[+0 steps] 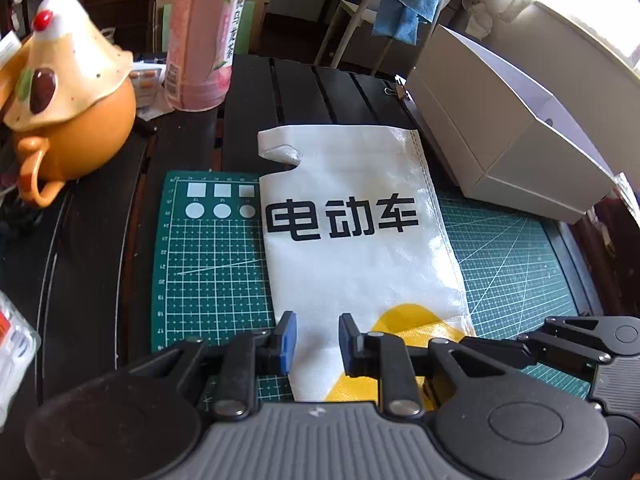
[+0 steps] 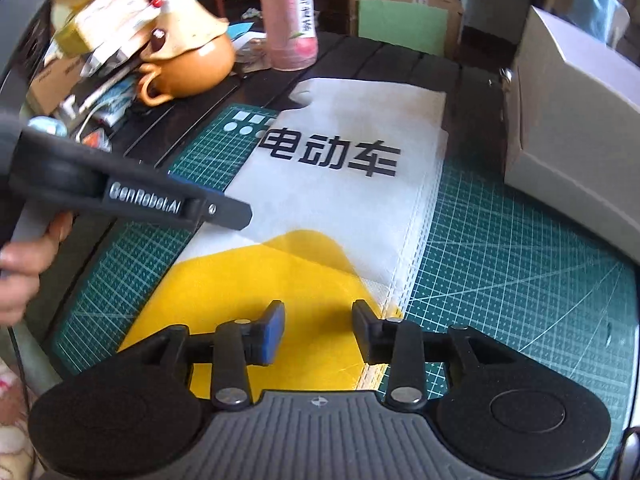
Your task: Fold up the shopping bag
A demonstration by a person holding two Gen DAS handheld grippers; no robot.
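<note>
A white shopping bag [image 1: 352, 248] with black characters and a yellow patch lies flat on the green cutting mat [image 1: 208, 264], folded lengthwise, its handle cut-out at the far end. My left gripper [image 1: 317, 340] is open, its fingers astride the bag's near end, holding nothing. In the right wrist view the same bag [image 2: 332, 200] lies flat; my right gripper [image 2: 318, 330] is open over its yellow near end. The left gripper's body [image 2: 132, 196] comes in from the left over the bag's left edge.
An orange teapot with a cream lid [image 1: 68, 120] and a pink bottle [image 1: 204, 32] stand at the far left. A grey box [image 1: 508, 136] stands on the right, close to the bag. The mat [image 2: 500, 280] shows bare to the right of the bag.
</note>
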